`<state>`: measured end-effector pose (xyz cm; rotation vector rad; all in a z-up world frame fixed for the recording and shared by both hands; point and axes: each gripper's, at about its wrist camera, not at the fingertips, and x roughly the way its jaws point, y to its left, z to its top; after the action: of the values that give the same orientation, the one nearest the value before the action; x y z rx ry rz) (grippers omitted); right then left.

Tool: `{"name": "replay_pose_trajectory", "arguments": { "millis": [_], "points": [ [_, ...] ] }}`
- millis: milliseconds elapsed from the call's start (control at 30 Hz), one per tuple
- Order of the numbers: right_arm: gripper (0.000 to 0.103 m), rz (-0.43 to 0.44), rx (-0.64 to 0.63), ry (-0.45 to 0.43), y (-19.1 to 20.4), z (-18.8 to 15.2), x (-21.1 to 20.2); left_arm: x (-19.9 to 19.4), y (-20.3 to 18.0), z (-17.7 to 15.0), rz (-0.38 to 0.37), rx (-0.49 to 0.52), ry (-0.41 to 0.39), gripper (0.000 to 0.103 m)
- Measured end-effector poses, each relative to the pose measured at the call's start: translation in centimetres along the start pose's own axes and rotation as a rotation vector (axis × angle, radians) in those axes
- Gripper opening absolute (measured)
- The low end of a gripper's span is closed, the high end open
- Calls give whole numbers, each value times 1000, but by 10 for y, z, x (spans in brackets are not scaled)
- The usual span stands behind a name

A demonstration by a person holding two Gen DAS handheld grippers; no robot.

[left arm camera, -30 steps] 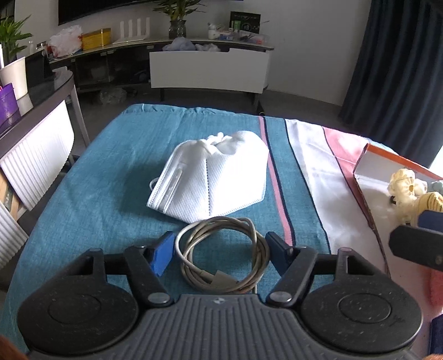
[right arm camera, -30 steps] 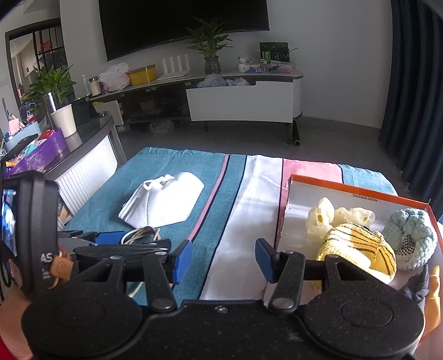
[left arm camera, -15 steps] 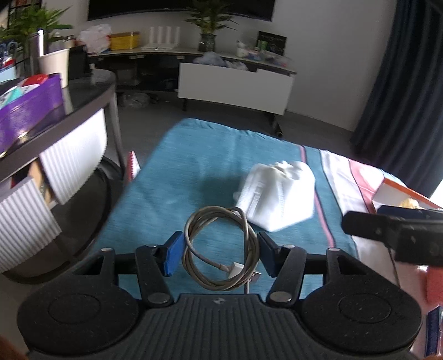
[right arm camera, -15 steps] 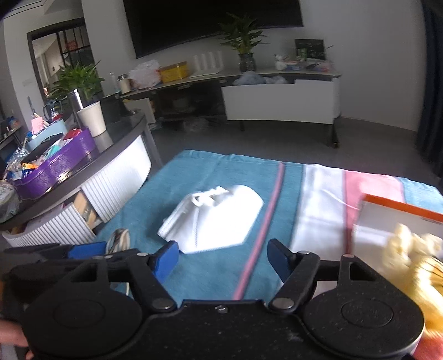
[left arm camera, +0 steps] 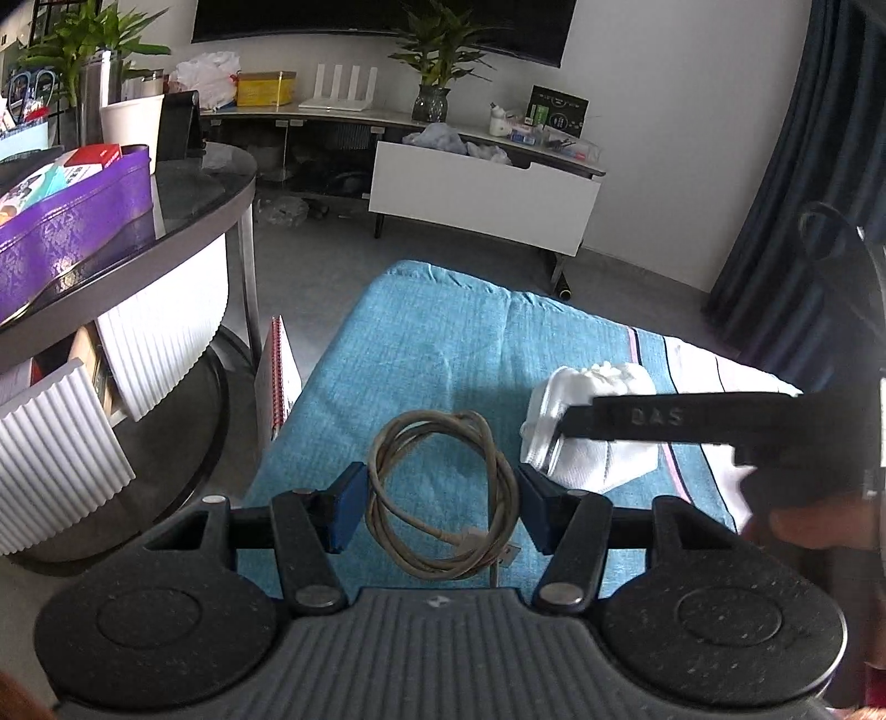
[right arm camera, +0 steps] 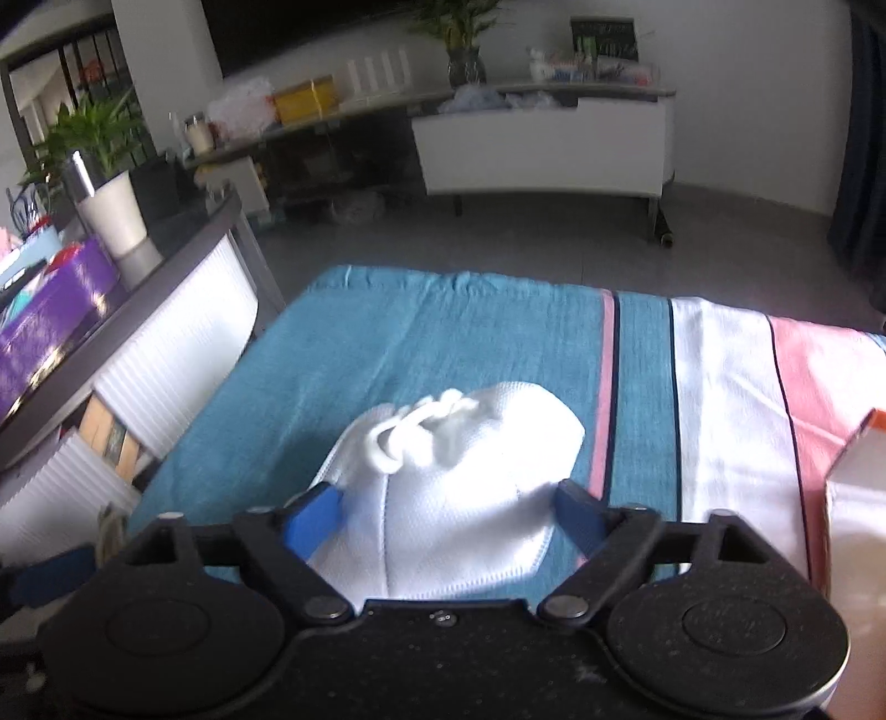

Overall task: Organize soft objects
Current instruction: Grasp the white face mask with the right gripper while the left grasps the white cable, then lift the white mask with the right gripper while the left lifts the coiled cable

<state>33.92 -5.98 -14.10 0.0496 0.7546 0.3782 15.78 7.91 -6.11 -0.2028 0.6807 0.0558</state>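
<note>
A: What is sitting along the far wall?
B: A low white cabinet (left arm camera: 482, 199) is standing there, with a potted plant (left arm camera: 437, 66), a white router (left arm camera: 338, 91) and a yellow box (left arm camera: 264, 88) resting on the shelf above it — and a dark screen (left arm camera: 376, 22) is hanging over them.
A: And on the left?
B: A round dark table (left arm camera: 183, 205) is carrying a purple box (left arm camera: 72, 221) and a white cup (left arm camera: 130, 124). A red-edged notebook (left arm camera: 277, 376) is leaning upright beside the striped cloth (left arm camera: 443, 343), and a dark curtain (left arm camera: 819, 138) is hanging at the right.
</note>
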Motion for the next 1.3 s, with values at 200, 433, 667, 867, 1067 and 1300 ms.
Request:
{"name": "replay_pose_trajectory", "arguments": {
  "millis": [200, 433, 667, 867, 1067, 1300],
  "points": [
    [65, -2, -18, -64, 1, 0, -12, 3, 3, -1, 4, -16, 10, 58],
    [61, -2, -34, -142, -2, -2, -52, -9, -4, 3, -4, -14, -8, 58],
    [61, -24, -117, -205, 1, -14, -111, -31, -20, 3, -21, 9, -36, 55],
    [61, -53, -117, -200, -5, -38, -141, -45, -26, -4, -33, 18, -31, 46],
    [62, -44, -159, -120, -8, -67, -156, -45, -21, -24, -30, 33, 29, 39],
    [69, -61, -333, -53, 14, -91, -147, -36, -11, -36, -11, 17, 54, 59]
  ]
}}
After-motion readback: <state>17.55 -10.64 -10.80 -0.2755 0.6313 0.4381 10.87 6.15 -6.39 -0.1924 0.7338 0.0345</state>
